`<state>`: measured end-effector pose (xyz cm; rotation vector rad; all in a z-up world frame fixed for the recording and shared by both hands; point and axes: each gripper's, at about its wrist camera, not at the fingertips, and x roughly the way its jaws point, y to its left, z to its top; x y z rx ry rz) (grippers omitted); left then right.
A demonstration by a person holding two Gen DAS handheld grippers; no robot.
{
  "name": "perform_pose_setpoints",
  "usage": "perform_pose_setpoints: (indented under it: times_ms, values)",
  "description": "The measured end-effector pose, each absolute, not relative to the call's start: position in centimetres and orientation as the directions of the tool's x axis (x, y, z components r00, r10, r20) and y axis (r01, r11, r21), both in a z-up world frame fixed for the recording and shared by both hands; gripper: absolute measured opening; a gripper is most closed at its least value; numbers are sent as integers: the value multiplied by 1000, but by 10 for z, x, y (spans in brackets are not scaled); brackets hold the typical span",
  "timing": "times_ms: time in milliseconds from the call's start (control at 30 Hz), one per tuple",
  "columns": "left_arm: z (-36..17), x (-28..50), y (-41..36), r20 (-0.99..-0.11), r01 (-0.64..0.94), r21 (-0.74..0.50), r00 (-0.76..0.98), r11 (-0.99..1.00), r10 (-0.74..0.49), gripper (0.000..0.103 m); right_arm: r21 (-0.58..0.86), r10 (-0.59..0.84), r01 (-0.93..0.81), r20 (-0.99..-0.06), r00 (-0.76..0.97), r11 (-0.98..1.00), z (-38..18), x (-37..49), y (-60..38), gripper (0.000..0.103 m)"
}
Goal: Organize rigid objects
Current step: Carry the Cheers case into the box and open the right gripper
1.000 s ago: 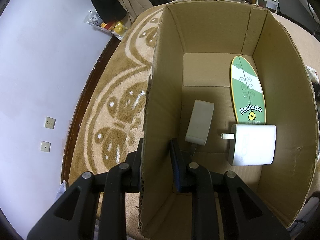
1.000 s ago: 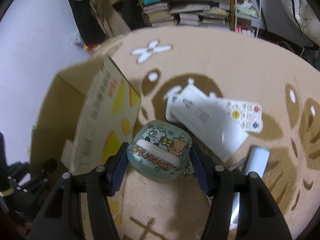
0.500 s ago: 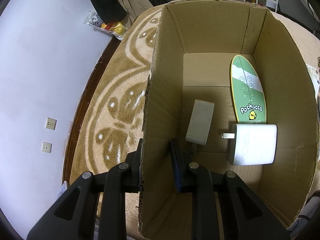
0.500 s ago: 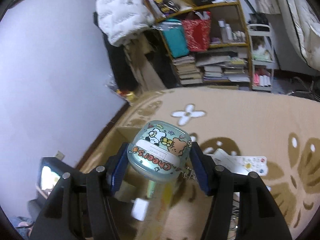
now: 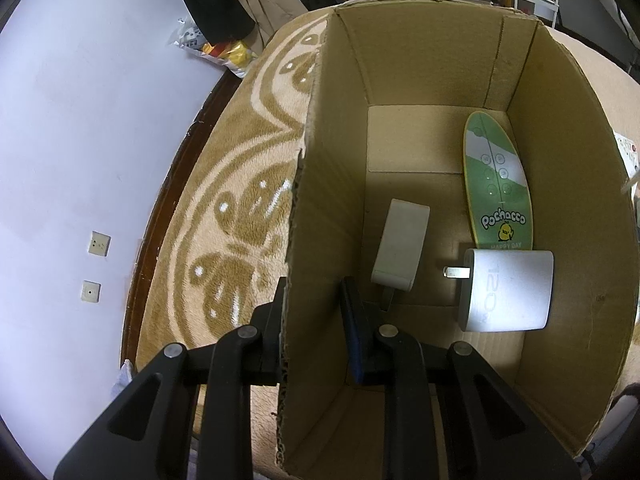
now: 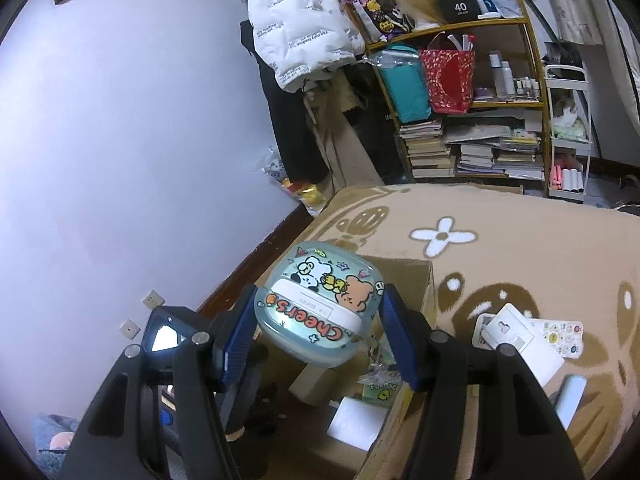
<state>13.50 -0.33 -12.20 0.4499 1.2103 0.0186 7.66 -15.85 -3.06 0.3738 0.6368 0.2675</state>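
My left gripper is shut on the near left wall of an open cardboard box, one finger outside and one inside. On the box floor lie a beige adapter, a white charger with its plug prongs out, and a green oval Pochacco board. My right gripper is shut on a pale blue cartoon case marked "Cheers", held in the air above the box. The charger shows below it inside the box.
A white remote, a flat white device and a pale blue cylinder lie on the tan patterned rug right of the box. A purple wall stands left. Shelves of books stand behind.
My right gripper has lifted the cartoon case off the rug and tipped upward, coming over the box. The left gripper and the box have stayed put.
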Motion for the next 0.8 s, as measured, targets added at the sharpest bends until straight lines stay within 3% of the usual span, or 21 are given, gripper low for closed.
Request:
perform_pose_setpoints:
  times_ms: [467, 800]
  values:
    - [-124, 138, 1, -903, 218, 332, 355, 918, 242, 23, 410, 351, -91, -622, 700, 908, -73, 92, -154, 65]
    - [-126, 139, 1, -902, 222, 339, 354, 914, 248, 23, 423, 339, -67, -613, 714, 904, -71, 93, -166, 64]
